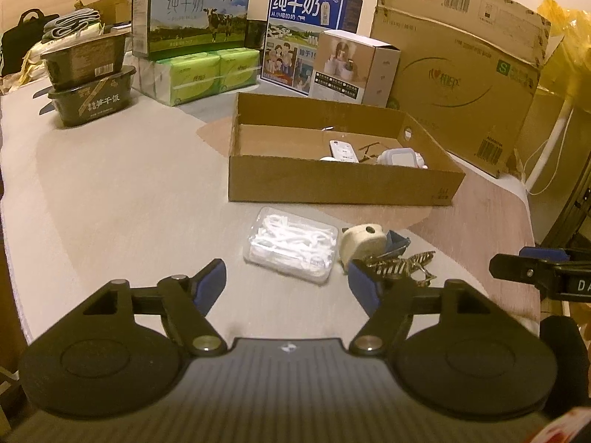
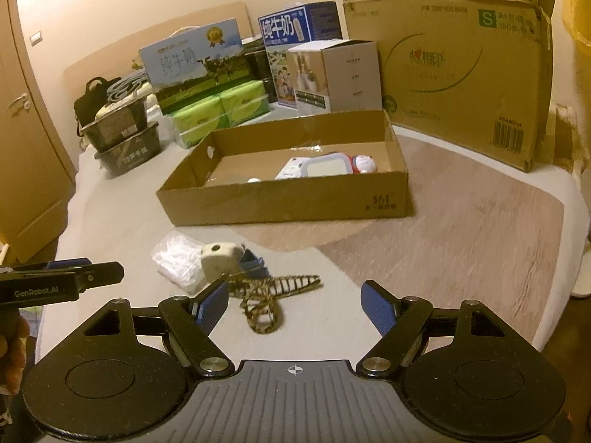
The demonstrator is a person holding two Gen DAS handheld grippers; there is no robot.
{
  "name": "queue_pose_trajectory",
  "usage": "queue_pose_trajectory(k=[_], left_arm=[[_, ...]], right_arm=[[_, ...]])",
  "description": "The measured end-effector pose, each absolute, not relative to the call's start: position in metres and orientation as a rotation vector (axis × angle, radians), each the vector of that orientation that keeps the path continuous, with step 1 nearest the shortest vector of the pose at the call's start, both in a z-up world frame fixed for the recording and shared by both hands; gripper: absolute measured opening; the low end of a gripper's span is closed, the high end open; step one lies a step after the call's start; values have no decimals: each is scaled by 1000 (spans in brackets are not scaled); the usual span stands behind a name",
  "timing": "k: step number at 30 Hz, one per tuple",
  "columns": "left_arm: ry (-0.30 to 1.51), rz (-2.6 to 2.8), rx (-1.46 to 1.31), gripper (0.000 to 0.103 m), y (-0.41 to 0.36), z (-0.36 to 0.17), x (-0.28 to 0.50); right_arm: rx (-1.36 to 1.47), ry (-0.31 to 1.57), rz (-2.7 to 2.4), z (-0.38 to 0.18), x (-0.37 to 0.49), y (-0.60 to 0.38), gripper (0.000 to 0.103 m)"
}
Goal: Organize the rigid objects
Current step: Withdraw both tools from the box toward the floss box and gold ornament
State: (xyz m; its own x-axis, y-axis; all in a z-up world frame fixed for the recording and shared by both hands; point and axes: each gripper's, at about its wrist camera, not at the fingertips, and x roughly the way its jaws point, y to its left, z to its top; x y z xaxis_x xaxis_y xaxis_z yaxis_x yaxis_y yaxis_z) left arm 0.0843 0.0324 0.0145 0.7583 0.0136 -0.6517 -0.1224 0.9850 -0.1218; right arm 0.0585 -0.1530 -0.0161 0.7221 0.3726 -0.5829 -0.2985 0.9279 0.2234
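Observation:
A clear plastic box of white floss picks (image 1: 291, 245) (image 2: 177, 258) lies on the pale tabletop. Right beside it sit a cream-coloured small device (image 1: 364, 240) (image 2: 219, 258) and a small blue object (image 1: 397, 241) (image 2: 253, 264). A zebra-striped hair clip (image 1: 400, 264) (image 2: 280, 286) lies just in front of them. My left gripper (image 1: 286, 280) is open just short of the floss box, holding nothing. My right gripper (image 2: 295, 295) is open too, with the clip near its left fingertip. Behind stands a shallow cardboard box (image 1: 332, 184) (image 2: 295, 203) holding a white remote (image 1: 343, 151) and a blue-rimmed container (image 2: 325, 166).
At the back stand milk cartons (image 1: 192, 14), green tissue packs (image 1: 199, 75), two stacked black food tubs (image 1: 88, 77), a small white carton (image 1: 354, 66) and a large cardboard box (image 1: 454, 74). The table edge runs down the right side (image 2: 554, 277). A door (image 2: 26, 147) is at the far left.

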Motion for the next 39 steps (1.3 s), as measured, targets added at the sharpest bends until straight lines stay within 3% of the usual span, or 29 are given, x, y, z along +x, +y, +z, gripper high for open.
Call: queue_pose_trajectory(k=[5, 39], left_arm=[[715, 83, -152, 80, 32, 13, 82], [769, 100, -146, 85, 40, -6, 90]], right_arm=[[116, 670, 376, -17, 55, -150, 79], [89, 715, 397, -35, 69, -133, 79]])
